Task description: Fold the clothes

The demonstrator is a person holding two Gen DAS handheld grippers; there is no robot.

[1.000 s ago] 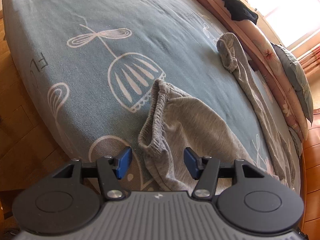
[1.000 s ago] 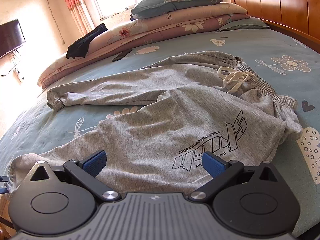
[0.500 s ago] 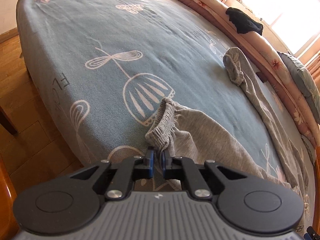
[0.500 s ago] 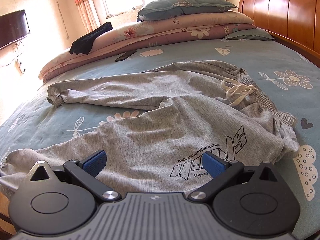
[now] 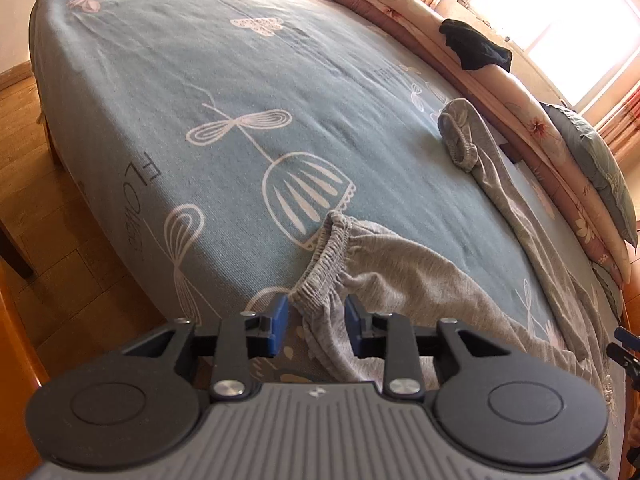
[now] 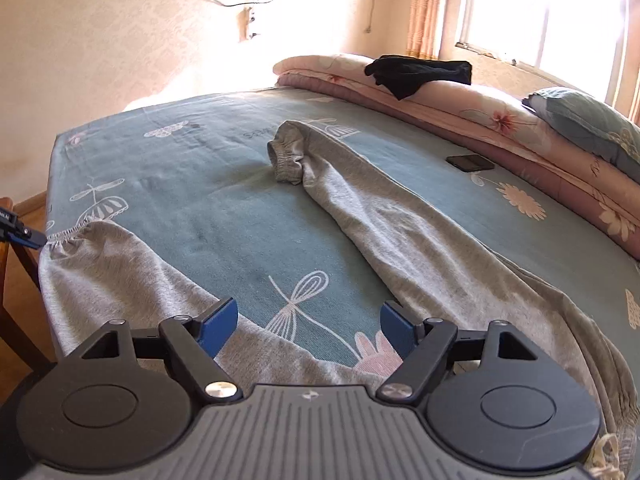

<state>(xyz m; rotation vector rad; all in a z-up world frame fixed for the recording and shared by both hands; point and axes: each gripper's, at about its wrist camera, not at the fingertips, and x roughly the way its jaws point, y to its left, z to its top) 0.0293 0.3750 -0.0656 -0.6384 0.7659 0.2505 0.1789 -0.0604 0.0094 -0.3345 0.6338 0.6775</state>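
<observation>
Grey sweatpants [image 6: 420, 248] spread on blue bedsheet [image 5: 224, 80], legs apart. Near-leg cuff [image 5: 324, 268] at bed edge sits btwn left gripper [image 5: 314, 322] pads; jaws just reopened partway, not clamping. Right gripper [image 6: 308, 326] over crotch gap, jaws wide but closing a bit, nothing held. Black cloth [image 6: 420, 74] on folded quilt [image 6: 480, 108].

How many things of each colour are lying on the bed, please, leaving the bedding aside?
Grey: 1, the sweatpants
Black: 2, the garment on the folded quilt and the phone
Total: 3
</observation>
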